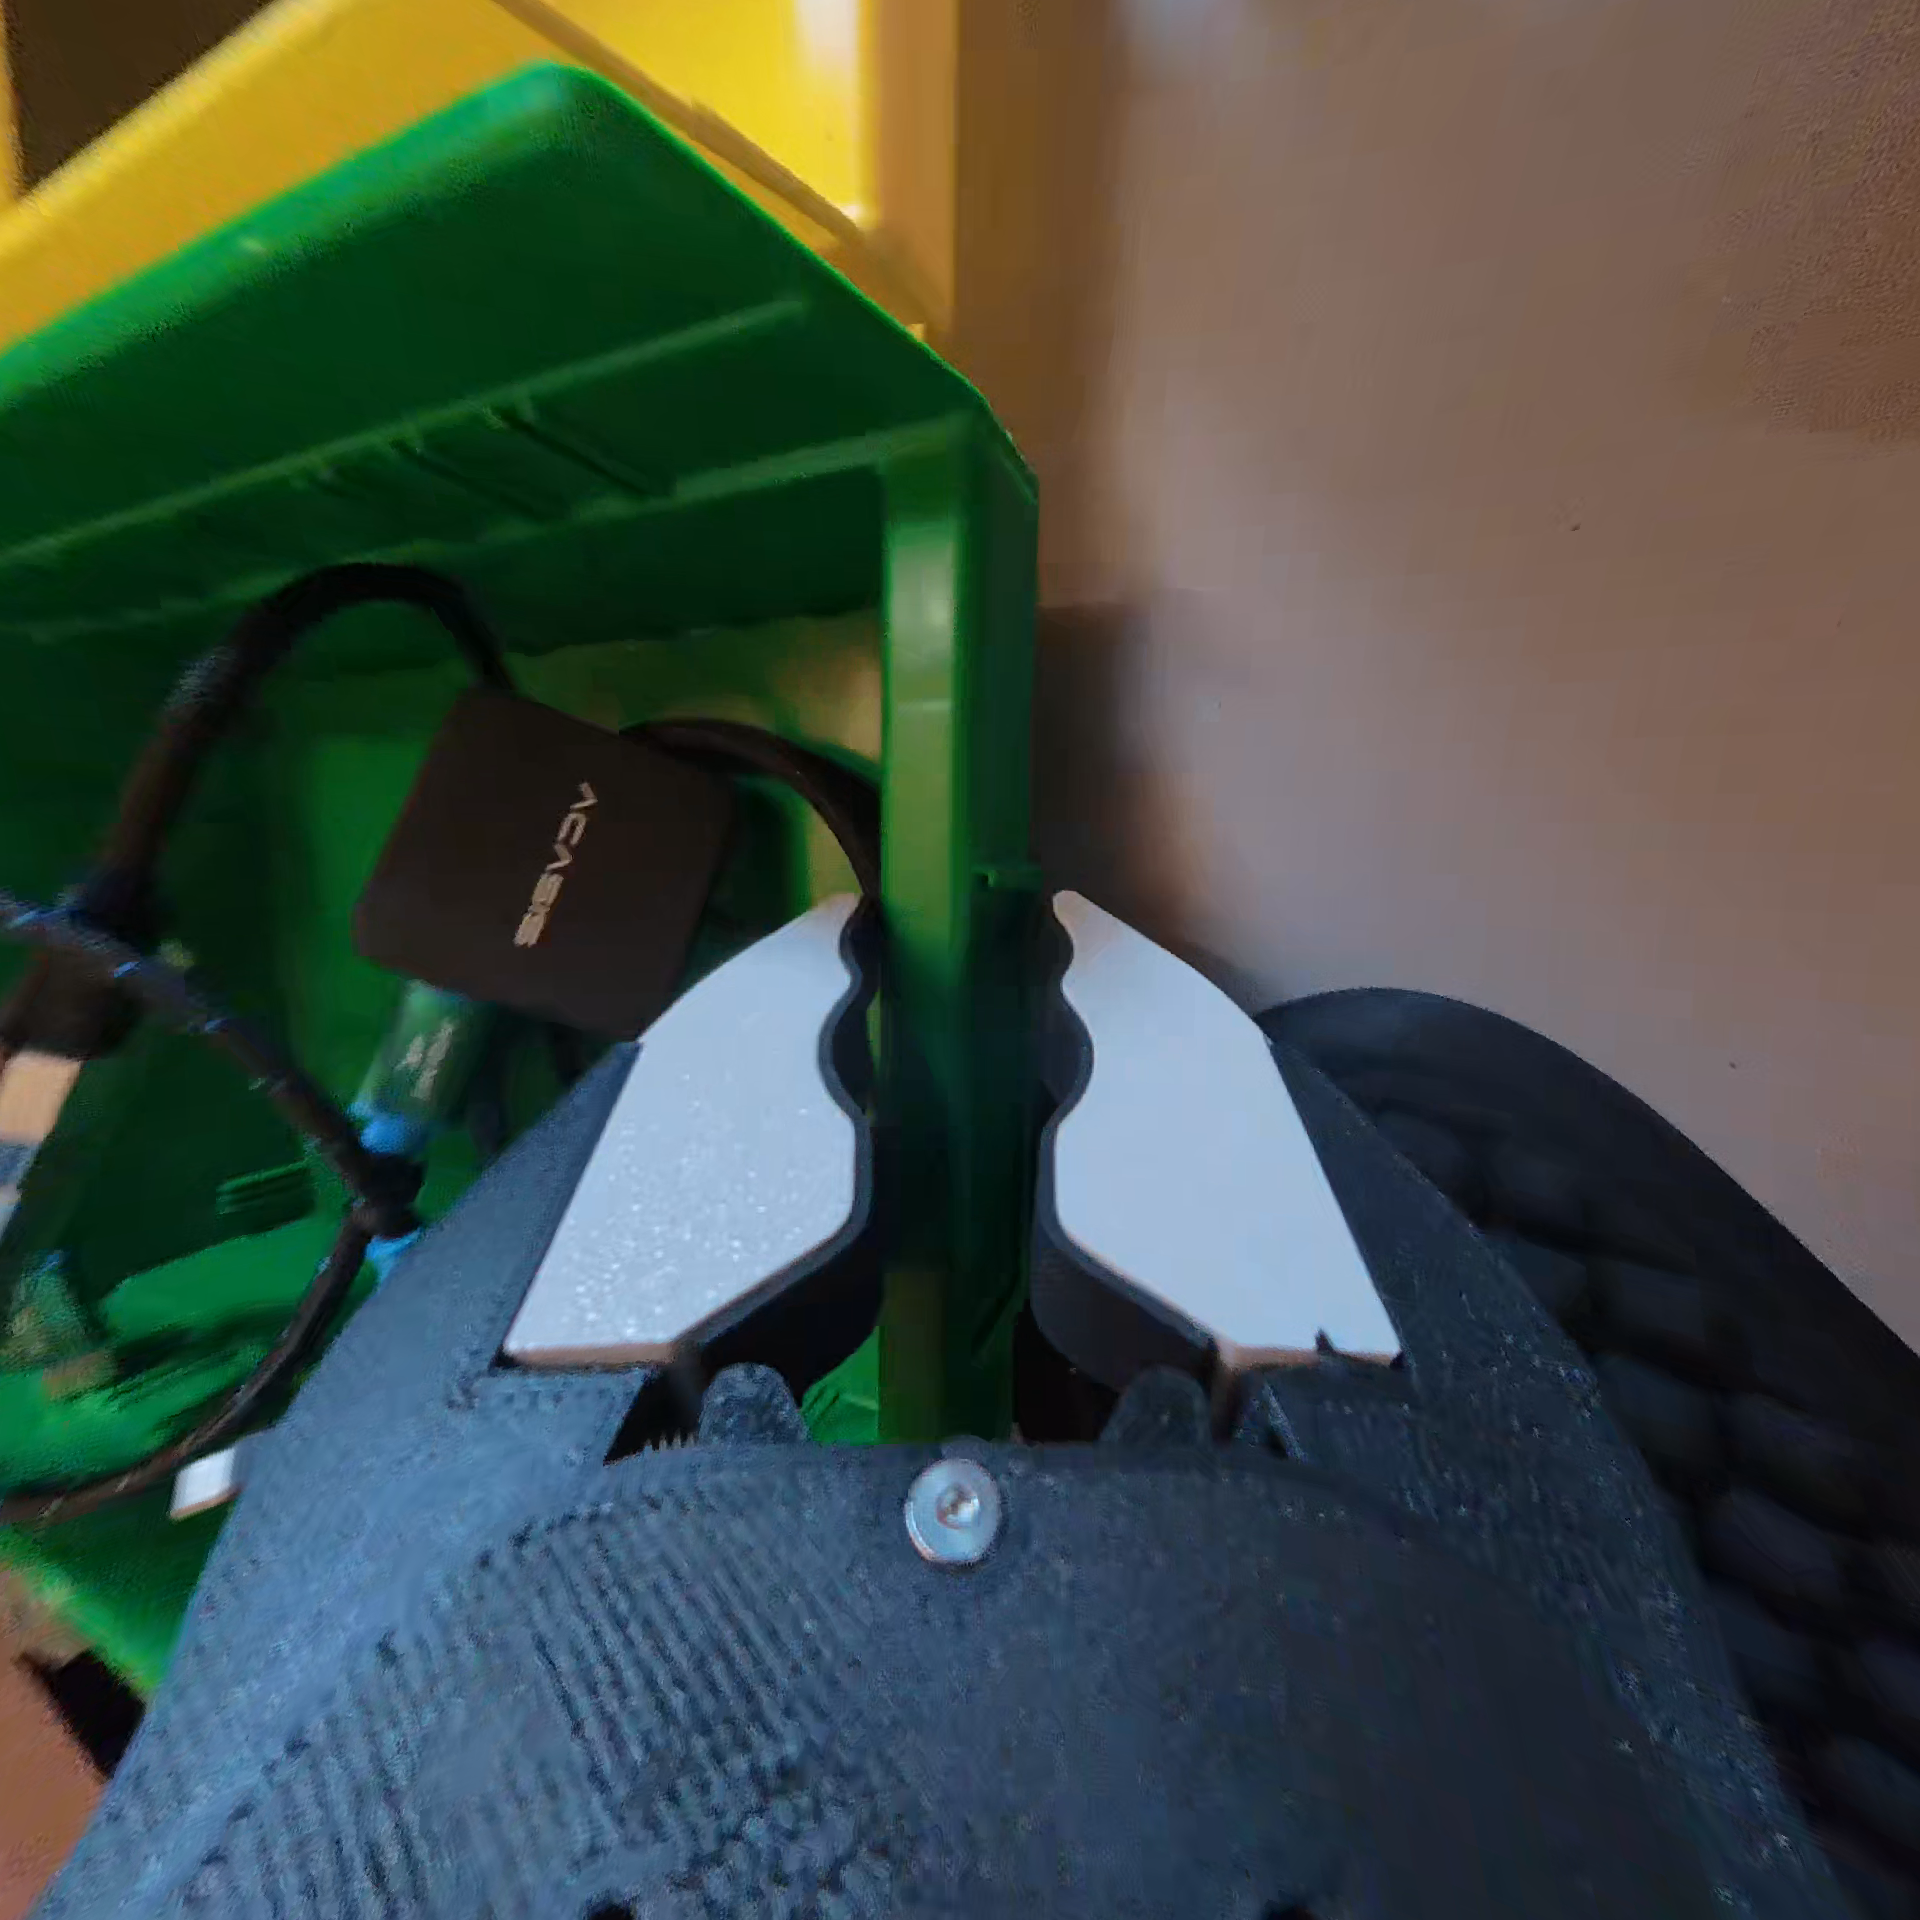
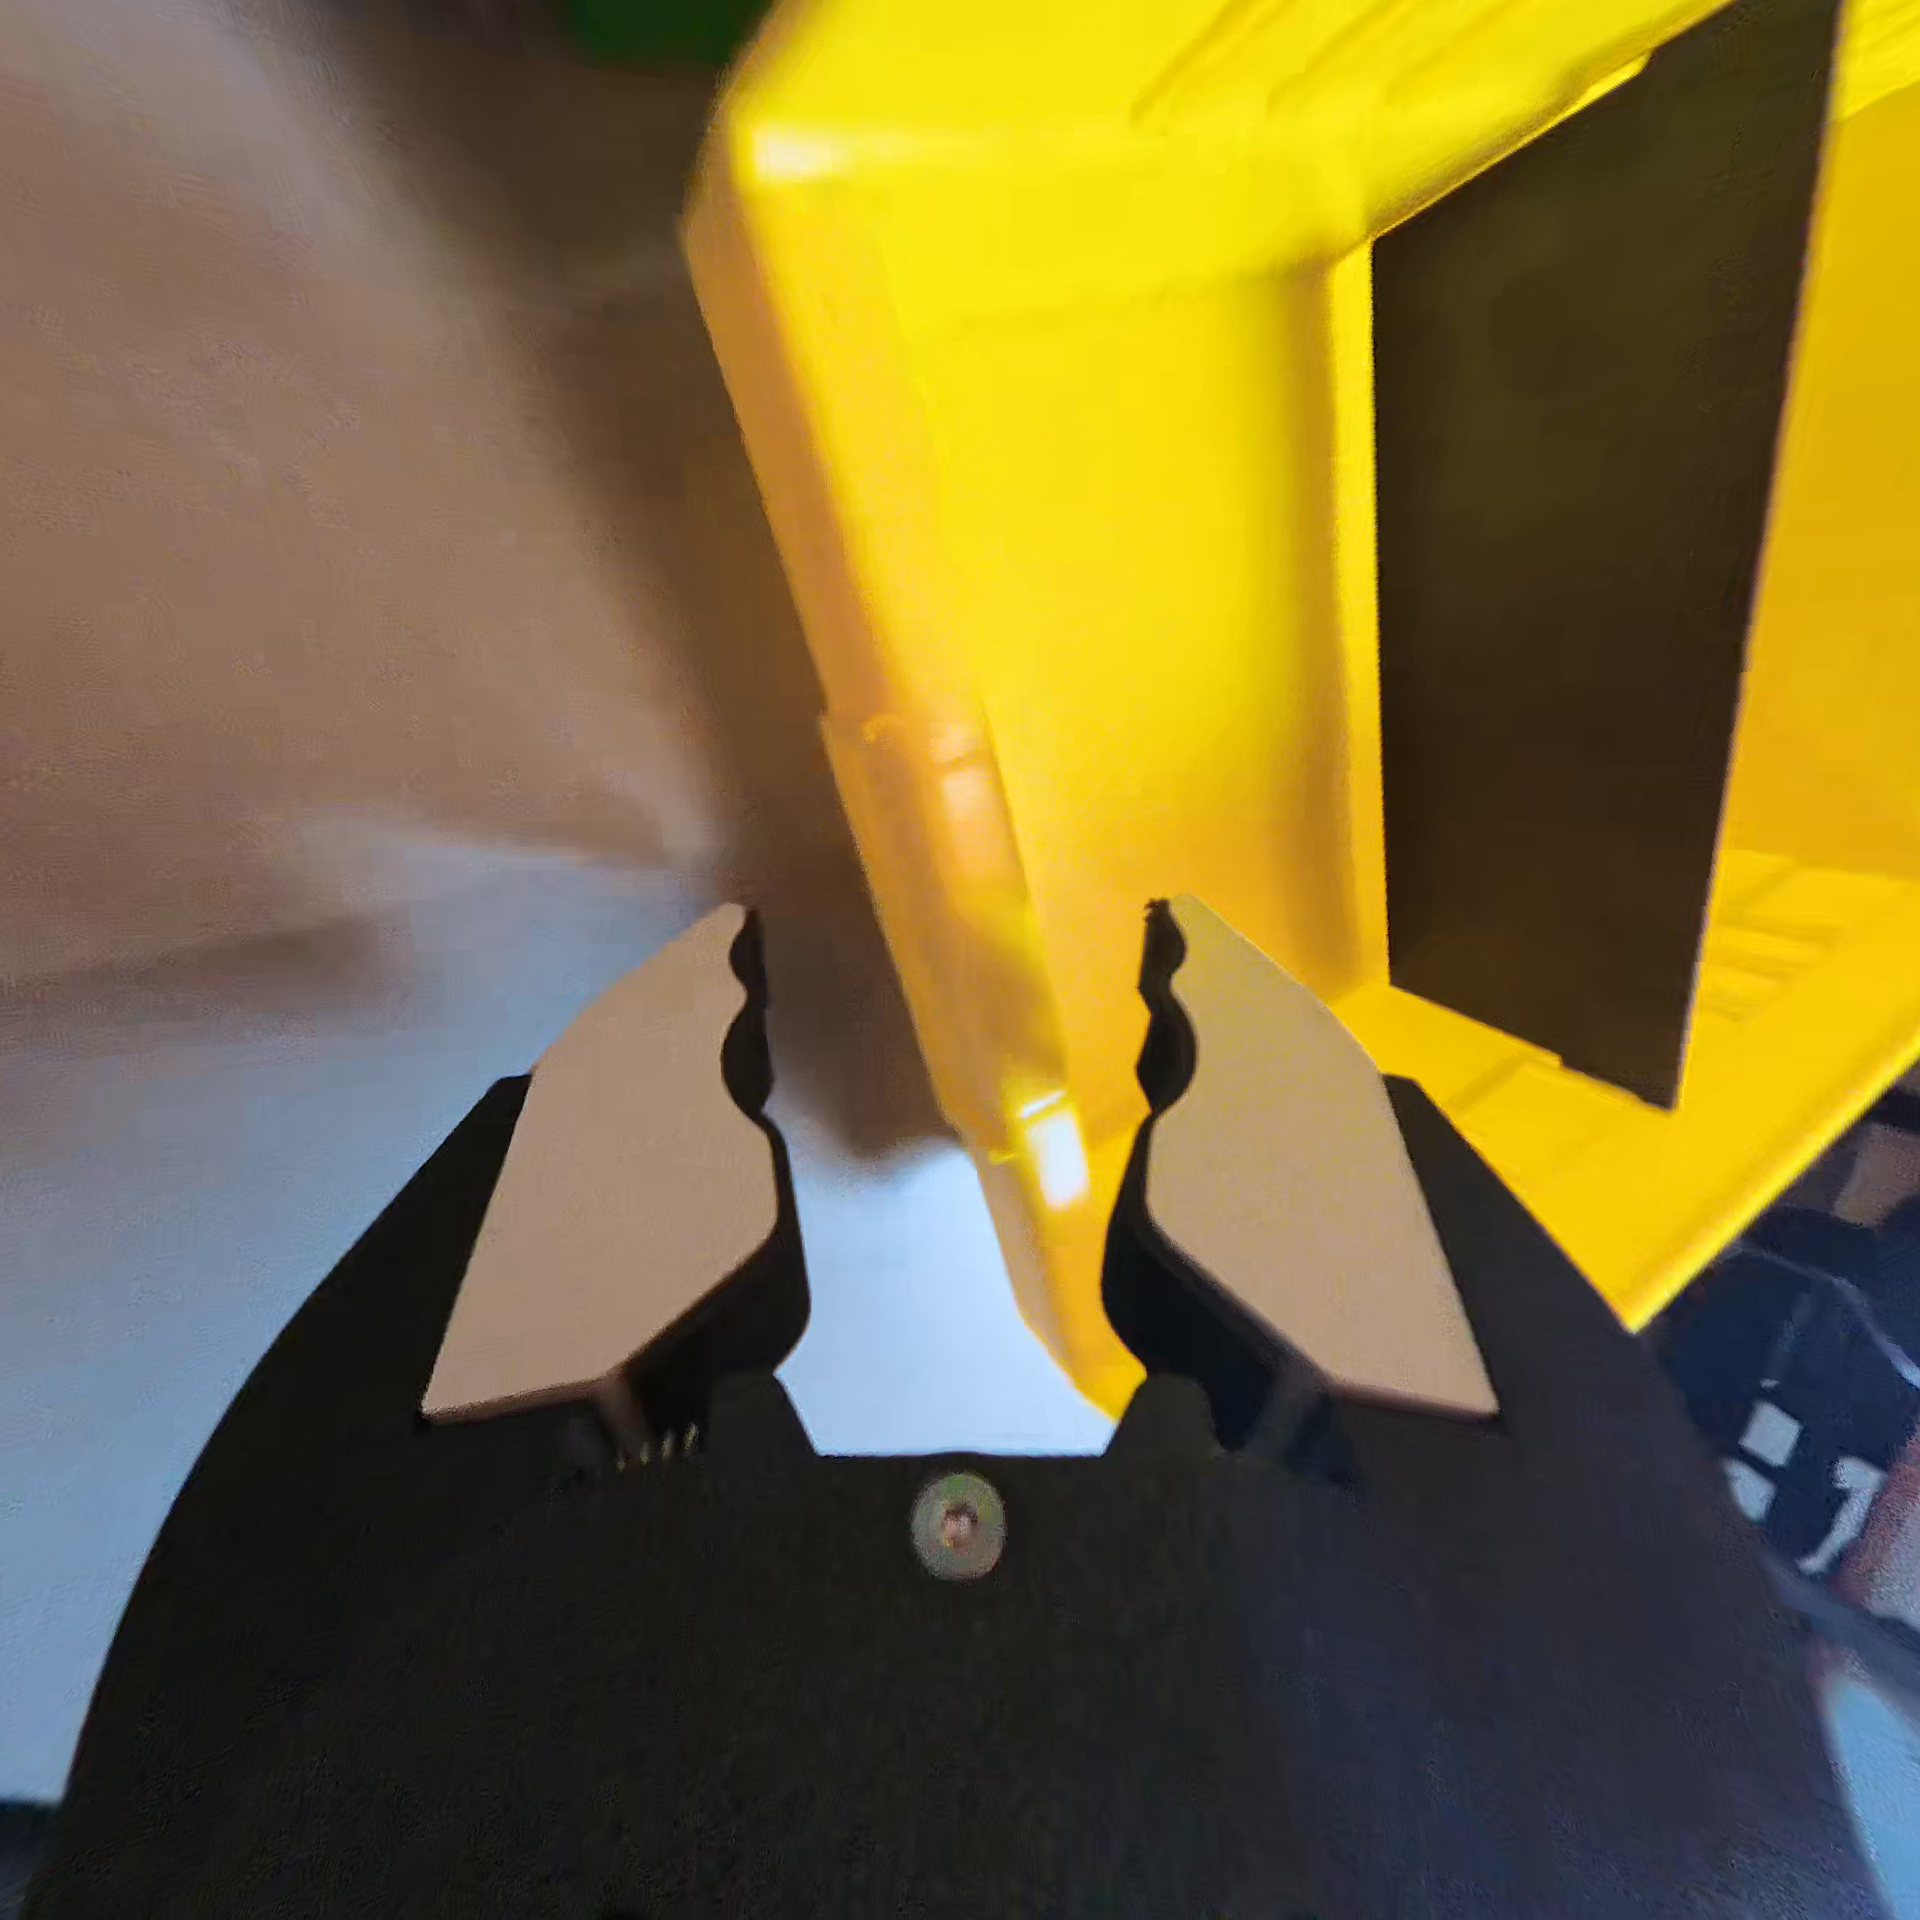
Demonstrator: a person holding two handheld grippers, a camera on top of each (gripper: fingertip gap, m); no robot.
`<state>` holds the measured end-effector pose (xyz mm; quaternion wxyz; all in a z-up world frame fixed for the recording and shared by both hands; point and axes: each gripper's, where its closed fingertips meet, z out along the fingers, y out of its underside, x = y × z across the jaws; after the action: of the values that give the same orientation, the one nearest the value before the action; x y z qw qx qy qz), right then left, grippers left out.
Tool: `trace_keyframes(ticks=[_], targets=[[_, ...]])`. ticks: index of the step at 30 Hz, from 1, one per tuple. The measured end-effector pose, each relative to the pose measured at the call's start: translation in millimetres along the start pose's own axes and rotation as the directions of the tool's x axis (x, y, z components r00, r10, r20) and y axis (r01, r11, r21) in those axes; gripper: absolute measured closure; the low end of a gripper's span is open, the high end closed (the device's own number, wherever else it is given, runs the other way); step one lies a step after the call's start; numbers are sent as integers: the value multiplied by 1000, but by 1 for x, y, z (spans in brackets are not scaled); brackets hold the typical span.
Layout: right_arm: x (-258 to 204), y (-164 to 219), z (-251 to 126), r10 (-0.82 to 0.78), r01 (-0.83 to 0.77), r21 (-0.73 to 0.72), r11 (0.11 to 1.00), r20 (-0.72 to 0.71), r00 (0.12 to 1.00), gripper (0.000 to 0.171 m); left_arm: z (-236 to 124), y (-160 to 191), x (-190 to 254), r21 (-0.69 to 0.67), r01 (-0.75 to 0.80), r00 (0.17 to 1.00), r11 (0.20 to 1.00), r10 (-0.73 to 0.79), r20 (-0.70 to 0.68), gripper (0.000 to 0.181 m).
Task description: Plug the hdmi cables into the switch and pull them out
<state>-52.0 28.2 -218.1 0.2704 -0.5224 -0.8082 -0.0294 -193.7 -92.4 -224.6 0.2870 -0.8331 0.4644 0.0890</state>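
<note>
A black square switch [image 1: 540, 852] lies inside a tilted green bin [image 1: 468, 364], with black braided cables [image 1: 208, 727] looping around it. A cable plug with blue trim [image 1: 416, 1060] lies below the switch, blurred. My left gripper [image 1: 956, 902] is shut on the green bin's upright side wall [image 1: 935, 675], one finger inside and one outside. My right gripper [image 2: 951, 909] is open. The edge of a yellow bin [image 2: 1091, 468] stands between its fingers, close to the right finger [image 2: 1278, 1122]. The right view is motion-blurred.
The yellow bin also shows behind the green one in the left wrist view [image 1: 208, 177]. A beige wall [image 1: 1455, 416] is to the right. A black ribbed object [image 1: 1662, 1299] lies beside the left gripper. A white surface [image 2: 312, 1039] lies below the right gripper, with dark clutter [image 2: 1787, 1403] at lower right. My hands' fingertips stand some 20 centimetres from each other. To reach the black square switch [image 1: 540, 852] in a straight line is about 7 centimetres for my left fingers, about 20 centimetres for my right.
</note>
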Motion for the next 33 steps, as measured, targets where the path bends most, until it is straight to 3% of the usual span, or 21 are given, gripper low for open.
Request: trace_keyframes(ticks=[1, 3, 7, 18, 33], targets=[[4, 3, 9, -36, 36, -11, 999, 4, 999, 111, 5, 0, 1, 1, 11, 999, 1000, -11, -30, 152], [2, 5, 20, -74, 74, -3, 997, 42, 996, 132, 6, 0, 1, 25, 86, 993, 996, -84, -84, 154], [-2, 22, 5, -50, 50, -23, 998, 1, 999, 138, 0, 13, 0, 80, 164, 984, 983, -157, -88, 150], [-60, 113, -54, 231, -258, -144, 955, -176, 957, 135, -14, 53, -14, 77, 217, 974, 973, -222, 52, 151], [36, 197, -20, 375, -504, -319, 803, -387, 842, 139, 15, 58, -77, 54, 160, 969, 986, -167, 184, 151]])
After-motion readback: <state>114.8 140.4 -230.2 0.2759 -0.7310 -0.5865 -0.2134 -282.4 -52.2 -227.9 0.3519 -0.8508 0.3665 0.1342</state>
